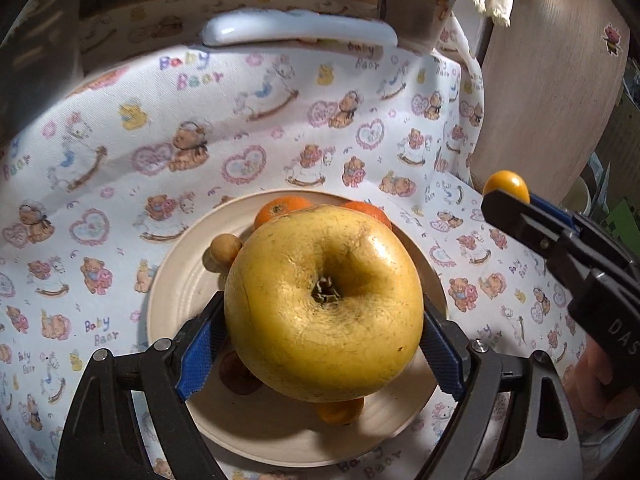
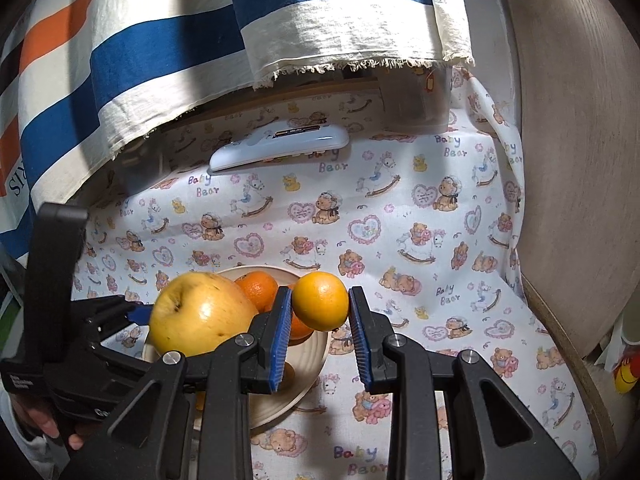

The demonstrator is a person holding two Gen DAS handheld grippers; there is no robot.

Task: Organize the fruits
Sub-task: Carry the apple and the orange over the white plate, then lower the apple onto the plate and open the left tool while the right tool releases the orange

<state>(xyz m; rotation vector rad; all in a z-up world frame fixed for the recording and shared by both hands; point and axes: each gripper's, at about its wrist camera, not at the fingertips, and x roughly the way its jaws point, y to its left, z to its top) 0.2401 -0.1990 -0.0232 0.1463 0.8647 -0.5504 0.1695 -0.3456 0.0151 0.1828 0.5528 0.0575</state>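
Observation:
My left gripper (image 1: 322,320) is shut on a large yellow apple (image 1: 324,304), held just above a cream plate (image 1: 180,280). On the plate lie two oranges (image 1: 280,210), a small tan fruit (image 1: 225,249), a brown one (image 1: 236,372) and a small orange one (image 1: 340,410) under the apple. My right gripper (image 2: 320,304) is shut on a small yellow-orange citrus (image 2: 320,300), hovering beside the plate (image 2: 308,356) on its right. In the right wrist view the apple (image 2: 200,312) and left gripper (image 2: 136,314) sit at left. The right gripper (image 1: 506,196) with its citrus (image 1: 506,184) shows at right in the left wrist view.
A bear-print cloth (image 1: 280,128) covers the table. A white remote-like device (image 2: 280,146) lies at the back. A striped blue, orange and cream towel (image 2: 160,40) hangs over the rear. A wooden chair (image 2: 580,160) stands at right. A person's hand (image 2: 48,428) grips the left handle.

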